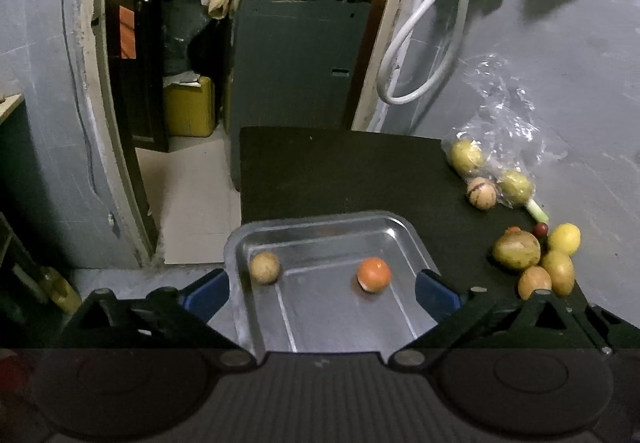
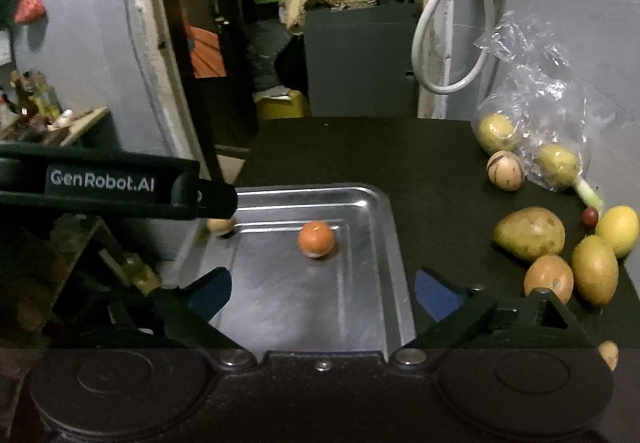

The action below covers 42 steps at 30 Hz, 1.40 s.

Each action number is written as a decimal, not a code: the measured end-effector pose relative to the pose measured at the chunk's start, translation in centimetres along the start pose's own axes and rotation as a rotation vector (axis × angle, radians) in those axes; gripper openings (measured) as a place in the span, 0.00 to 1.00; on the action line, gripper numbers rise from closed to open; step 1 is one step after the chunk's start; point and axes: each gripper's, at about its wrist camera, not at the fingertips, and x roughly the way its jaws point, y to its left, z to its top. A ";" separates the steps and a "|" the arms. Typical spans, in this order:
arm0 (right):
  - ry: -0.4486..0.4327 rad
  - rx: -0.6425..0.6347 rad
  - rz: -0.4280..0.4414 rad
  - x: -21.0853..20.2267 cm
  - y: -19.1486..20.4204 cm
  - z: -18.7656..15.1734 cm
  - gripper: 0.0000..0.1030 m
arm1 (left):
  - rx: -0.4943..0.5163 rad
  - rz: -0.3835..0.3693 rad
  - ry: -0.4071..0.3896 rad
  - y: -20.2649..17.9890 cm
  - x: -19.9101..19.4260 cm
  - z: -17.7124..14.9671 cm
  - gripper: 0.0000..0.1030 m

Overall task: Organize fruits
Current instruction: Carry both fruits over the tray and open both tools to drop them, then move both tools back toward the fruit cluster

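A metal tray (image 1: 320, 227) (image 2: 384, 243) rests on the black table and holds an orange fruit (image 1: 373, 274) (image 2: 316, 238) and a brown round fruit (image 1: 264, 267) (image 2: 220, 225). My left gripper (image 1: 322, 289) hovers open over the tray's near part, nothing between its blue pads. My right gripper (image 2: 322, 291) is open too, above the tray's near right corner. To the right lies a pile of yellow and brown fruits (image 1: 536, 259) (image 2: 560, 251). A clear plastic bag (image 1: 500, 147) (image 2: 532, 107) holds more yellow fruits, with a striped round fruit (image 1: 482, 193) (image 2: 505, 170) beside it.
The left gripper's black body (image 2: 100, 183) crosses the right wrist view over the tray's left edge. A grey wall with a white hose (image 1: 420, 43) (image 2: 452, 23) stands behind the table. An open doorway (image 1: 248, 63) lies beyond the table's left end.
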 end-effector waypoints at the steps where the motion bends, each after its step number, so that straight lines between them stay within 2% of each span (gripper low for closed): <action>1: 0.003 -0.004 0.009 -0.4 0.1 -0.3 0.96 | -0.002 -0.001 0.003 0.0 -0.4 -0.3 0.98; 9: 0.026 -0.047 0.041 -3.9 0.7 -3.4 0.99 | -0.065 -0.009 0.077 1.0 -3.0 -3.0 0.99; 20: 0.098 -0.070 0.058 -7.9 0.2 -8.0 0.99 | -0.018 0.016 0.215 0.8 -5.9 -8.8 0.99; 25: 0.149 0.016 0.023 -9.0 -2.2 -9.8 0.99 | 0.026 0.011 0.271 -0.8 -6.2 -10.3 0.99; 29: 0.194 0.119 -0.024 -10.0 -5.2 -11.3 0.99 | 0.064 -0.005 0.285 -2.4 -6.2 -10.7 0.99; 42: 0.229 0.228 -0.168 -11.2 -10.9 -13.2 0.99 | 0.150 -0.084 0.410 -7.5 -4.6 -12.2 0.99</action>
